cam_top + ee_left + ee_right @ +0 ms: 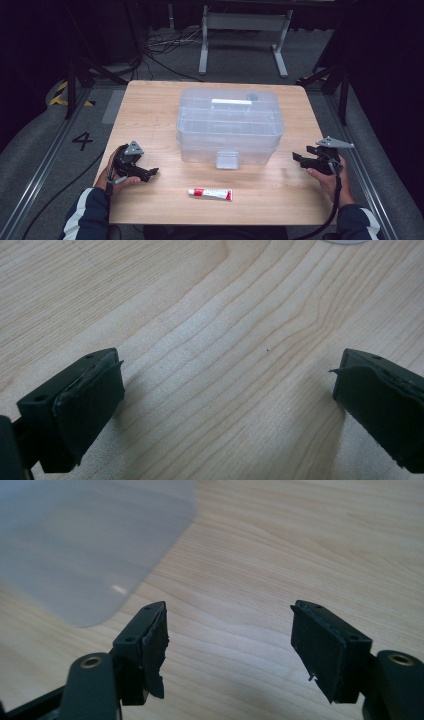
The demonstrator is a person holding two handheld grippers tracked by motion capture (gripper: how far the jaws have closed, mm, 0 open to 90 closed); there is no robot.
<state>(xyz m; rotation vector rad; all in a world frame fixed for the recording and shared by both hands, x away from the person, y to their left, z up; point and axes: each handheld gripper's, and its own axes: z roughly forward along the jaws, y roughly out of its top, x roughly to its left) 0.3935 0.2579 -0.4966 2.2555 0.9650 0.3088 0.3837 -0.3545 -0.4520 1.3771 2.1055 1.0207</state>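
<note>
Both grippers, left gripper (153, 172) and right gripper (299, 156), gape empty; approach the tube (210, 193) between them squarely, low.

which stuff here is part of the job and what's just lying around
In play: clear plastic box with front latch; tube on the table; left gripper and right gripper, both open and empty.
Lying about: cables and stand legs on the floor.
</note>
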